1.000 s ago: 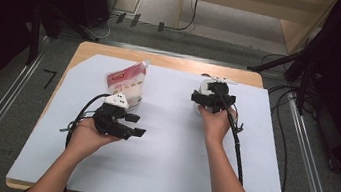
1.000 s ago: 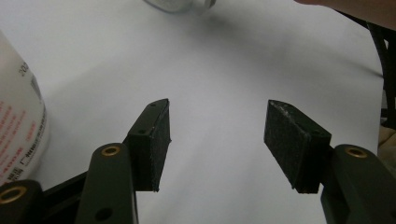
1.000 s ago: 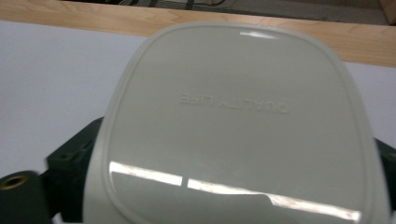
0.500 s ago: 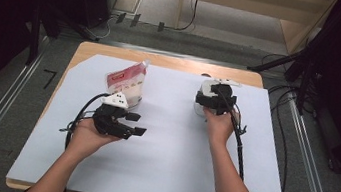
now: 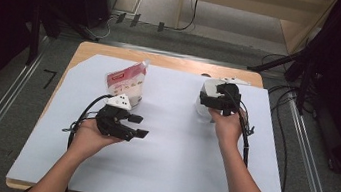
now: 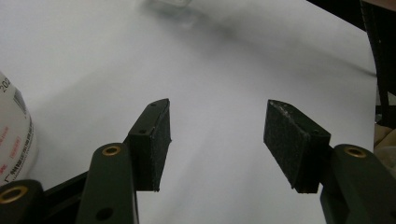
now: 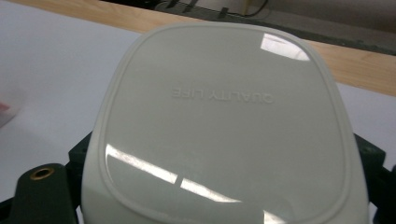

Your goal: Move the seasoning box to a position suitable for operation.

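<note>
A white rounded lid [image 7: 219, 121] with raised lettering sits between the jaws of my right gripper [image 7: 224, 186], which grip its two sides. Those jaws have just been closing on it. In the high view the right gripper [image 5: 209, 100] holds this white lid [image 5: 206, 87] at the far right of the white sheet. My left gripper [image 5: 136, 126] rests in the hand at the sheet's near left. It stands open [image 6: 217, 140] with nothing between its pads. A red and white pouch [image 5: 125, 83] stands just behind it, and its edge [image 6: 14, 135] shows in the left gripper view.
A large white sheet [image 5: 166, 151] covers most of the wooden table [image 5: 163, 60]. Black cables trail from both grippers, one down along the right forearm [image 5: 244, 147]. Dark stands and floor cables lie beyond the table's far and right edges.
The right gripper has shifted slightly to the right and towards the person, with the white lid in it. The left hand and its gripper have stayed in place.
</note>
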Tool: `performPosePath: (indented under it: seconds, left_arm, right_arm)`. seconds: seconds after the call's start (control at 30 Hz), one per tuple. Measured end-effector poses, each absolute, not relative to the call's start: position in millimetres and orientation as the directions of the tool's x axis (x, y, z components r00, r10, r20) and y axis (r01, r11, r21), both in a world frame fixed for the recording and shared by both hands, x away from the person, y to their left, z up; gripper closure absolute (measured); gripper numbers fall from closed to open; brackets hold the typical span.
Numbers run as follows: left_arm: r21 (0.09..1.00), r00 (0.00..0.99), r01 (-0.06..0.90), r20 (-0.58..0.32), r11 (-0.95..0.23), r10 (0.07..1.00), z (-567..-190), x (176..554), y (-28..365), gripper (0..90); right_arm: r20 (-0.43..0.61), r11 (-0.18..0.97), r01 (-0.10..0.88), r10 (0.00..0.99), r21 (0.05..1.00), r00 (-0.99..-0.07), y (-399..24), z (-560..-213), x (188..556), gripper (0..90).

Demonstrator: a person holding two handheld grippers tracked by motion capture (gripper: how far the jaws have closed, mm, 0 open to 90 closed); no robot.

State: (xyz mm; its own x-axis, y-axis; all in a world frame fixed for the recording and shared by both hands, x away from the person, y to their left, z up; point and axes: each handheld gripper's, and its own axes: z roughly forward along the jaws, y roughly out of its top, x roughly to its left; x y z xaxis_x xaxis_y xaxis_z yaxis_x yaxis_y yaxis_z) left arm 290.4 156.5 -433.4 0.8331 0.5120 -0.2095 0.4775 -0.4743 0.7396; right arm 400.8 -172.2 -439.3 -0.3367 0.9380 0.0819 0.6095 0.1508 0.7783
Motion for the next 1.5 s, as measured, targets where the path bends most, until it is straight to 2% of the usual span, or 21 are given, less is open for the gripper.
performPosePath:
  seconds: [0.03, 0.07, 0.4, 0.53, 0.63, 1.1, 1.5]
  left_arm:
    - [0.74, 0.833, 0.477, -0.209, -0.474, 0.512, -433, 290, 157, 42.4]
    - [0.736, 0.832, 0.48, -0.21, -0.477, 0.514, -434, 291, 156, 42.3]
    - [0.719, 0.835, 0.486, -0.215, -0.497, 0.506, -436, 291, 152, 42.4]
    - [0.724, 0.838, 0.502, -0.273, -0.473, 0.472, -435, 290, 150, 43.2]
    - [0.726, 0.85, 0.482, -0.253, -0.49, 0.461, -433, 288, 148, 43.0]
    - [0.708, 0.858, 0.476, -0.243, -0.521, 0.453, -435, 288, 142, 41.3]
    - [0.706, 0.856, 0.475, -0.233, -0.524, 0.462, -437, 288, 143, 41.1]
  right_arm:
    - [0.082, 0.151, 0.61, 0.938, 0.778, -0.337, -172, -439, 401, 15.1]
    - [0.083, 0.177, 0.594, 0.92, 0.784, -0.383, -174, -436, 395, 15.1]
    - [0.068, 0.291, 0.528, 0.827, 0.798, -0.558, -173, -424, 359, 15.2]
    - [0.053, 0.32, 0.5, 0.8, 0.805, -0.597, -172, -423, 347, 15.2]
    - [0.049, 0.338, 0.467, 0.766, 0.817, -0.641, -175, -423, 330, 15.3]
    - [0.058, 0.361, 0.434, 0.71, 0.825, -0.702, -172, -427, 310, 15.3]
    - [0.058, 0.431, 0.43, 0.649, 0.793, -0.759, -148, -451, 307, 15.4]
